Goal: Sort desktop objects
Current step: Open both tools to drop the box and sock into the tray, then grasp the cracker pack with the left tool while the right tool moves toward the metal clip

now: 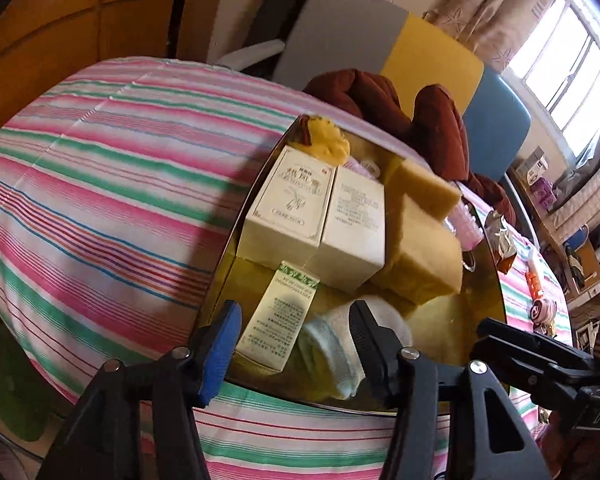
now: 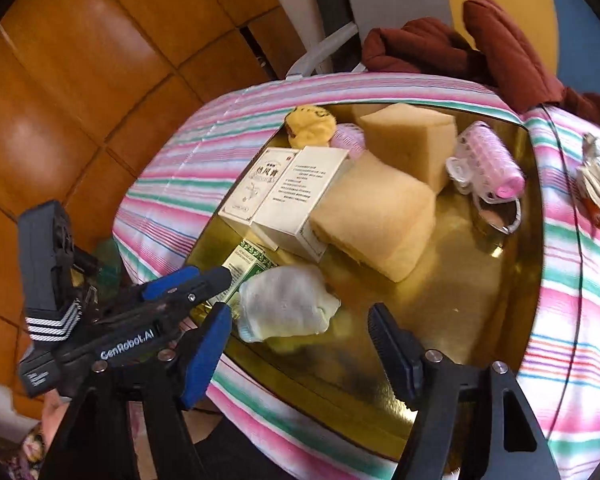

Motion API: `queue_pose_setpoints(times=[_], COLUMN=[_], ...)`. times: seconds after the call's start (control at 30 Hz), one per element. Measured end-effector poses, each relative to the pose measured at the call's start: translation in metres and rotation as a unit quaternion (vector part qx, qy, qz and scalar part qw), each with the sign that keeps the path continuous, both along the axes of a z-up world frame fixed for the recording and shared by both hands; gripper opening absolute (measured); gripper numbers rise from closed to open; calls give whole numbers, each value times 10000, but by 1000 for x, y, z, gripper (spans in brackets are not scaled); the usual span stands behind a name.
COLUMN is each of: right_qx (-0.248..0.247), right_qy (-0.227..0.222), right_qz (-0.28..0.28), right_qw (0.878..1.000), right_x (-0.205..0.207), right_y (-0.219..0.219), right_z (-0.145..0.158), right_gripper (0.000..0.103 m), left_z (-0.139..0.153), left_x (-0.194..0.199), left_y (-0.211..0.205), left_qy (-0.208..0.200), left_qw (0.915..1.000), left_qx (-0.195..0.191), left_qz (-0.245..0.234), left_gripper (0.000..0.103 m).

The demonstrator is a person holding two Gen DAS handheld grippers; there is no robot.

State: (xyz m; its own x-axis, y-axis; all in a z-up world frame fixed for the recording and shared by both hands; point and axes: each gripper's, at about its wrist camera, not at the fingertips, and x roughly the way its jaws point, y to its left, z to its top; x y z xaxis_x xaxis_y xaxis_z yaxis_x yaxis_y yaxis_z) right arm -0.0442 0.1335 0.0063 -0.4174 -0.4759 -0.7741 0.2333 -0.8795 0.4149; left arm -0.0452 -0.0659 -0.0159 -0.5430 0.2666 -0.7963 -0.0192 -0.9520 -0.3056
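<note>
Hovering over the gold tray (image 2: 480, 300), I see both the left gripper (image 1: 296, 332) and right gripper (image 2: 300, 332) part-open and empty, the green-topped box (image 1: 276, 316) lying flat near the tray's front edge, long axis pointing toward the cream boxes (image 1: 320, 224).

A home: striped tablecloth (image 1: 100, 168), curtained window (image 1: 556, 68), and wood-panelled furniture (image 2: 80, 80).

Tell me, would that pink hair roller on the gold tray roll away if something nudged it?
Probably. The pink hair roller is a cylinder lying on its side on the glossy gold tray, so a sideways nudge could roll it. The white clip around it may slow it. It looks hollow and plastic, so likely light.
</note>
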Motion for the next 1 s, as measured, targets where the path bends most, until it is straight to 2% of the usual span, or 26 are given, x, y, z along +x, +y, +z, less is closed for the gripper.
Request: queue_pose_setpoints(times=[0.2,0.37,0.5,0.67,0.83,0.93,1.0], right_qx=[-100,135,265,374,466,612,782], right_qy=[117,344,409,338,212,76,-40], right_qz=[-177,-451,-810,-1362,-1854,-2205,-2439], right_qw=[9997,9983,9955,9894,9813,9734,9666], right_x=[12,27,40,58,80,95,104], right_y=[23,53,87,137,185,215,234], right_z=[10,23,30,29,23,17,13], right_gripper=[72,72,73,77,77,78,83], left_z=[14,22,26,28,32,32,31], left_x=[1,4,10,20,30,35,40], left_y=[22,53,87,132,175,203,220], left_qy=[198,263,342,375,379,292,218], left_qw=[9995,9976,9935,9847,9739,9651,9585], left_qx=[129,188,74,6,1,-50,-90], left_qz=[-195,-615,-1082,-1699,-2238,-2601,-2840], left_gripper=[57,57,57,58,64,68,68])
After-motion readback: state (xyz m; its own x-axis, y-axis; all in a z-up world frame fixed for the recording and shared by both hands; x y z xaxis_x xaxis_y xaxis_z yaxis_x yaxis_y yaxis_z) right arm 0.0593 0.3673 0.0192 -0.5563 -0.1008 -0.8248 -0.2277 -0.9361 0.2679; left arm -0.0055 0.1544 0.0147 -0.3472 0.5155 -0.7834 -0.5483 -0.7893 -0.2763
